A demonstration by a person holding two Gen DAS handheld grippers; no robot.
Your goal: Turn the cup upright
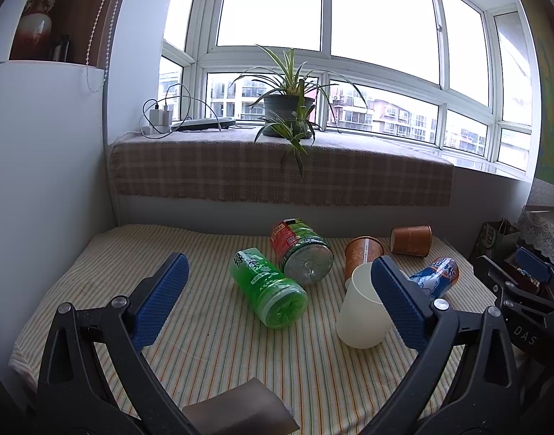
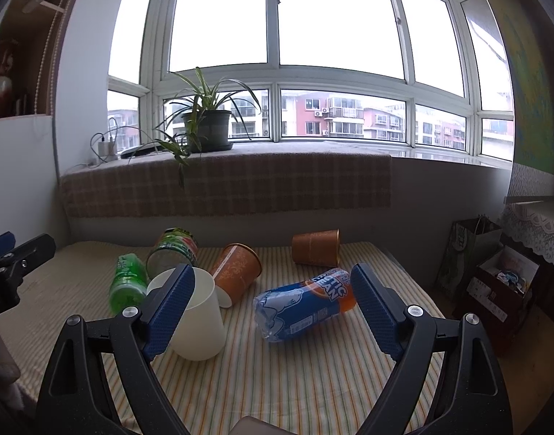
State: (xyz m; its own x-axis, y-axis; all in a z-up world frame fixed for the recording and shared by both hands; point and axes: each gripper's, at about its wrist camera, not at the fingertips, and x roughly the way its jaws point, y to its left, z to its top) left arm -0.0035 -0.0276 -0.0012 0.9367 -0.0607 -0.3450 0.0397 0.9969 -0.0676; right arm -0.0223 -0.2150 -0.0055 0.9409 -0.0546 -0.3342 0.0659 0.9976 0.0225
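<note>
Hovering above the striped bed (image 1: 211,344), the left tool (image 1: 280,297) is held level and pointed toward the window, its blue pads spread wide with nothing between them. The white cup (image 1: 360,311) is seen standing upright on the bed, mouth up, just behind the left tool's right pad (image 1: 400,304); whether pad and cup touch cannot be told. The right tool (image 2: 273,308) is likewise held low and level over the bed, released, its fingers set wide apart. In the right wrist view the cup (image 2: 201,322) is partly covered by that tool's left pad (image 2: 170,311), and a blue bottle (image 2: 306,304) is seen lying on its side between the pads, farther off. A green bottle (image 1: 269,286) and a red-labelled bottle (image 1: 300,250) lie on their sides beside each other near the bed's middle. Two orange cups, one (image 1: 360,253) just behind the white cup and one (image 1: 411,240) near the wall, lie tipped over.
</note>
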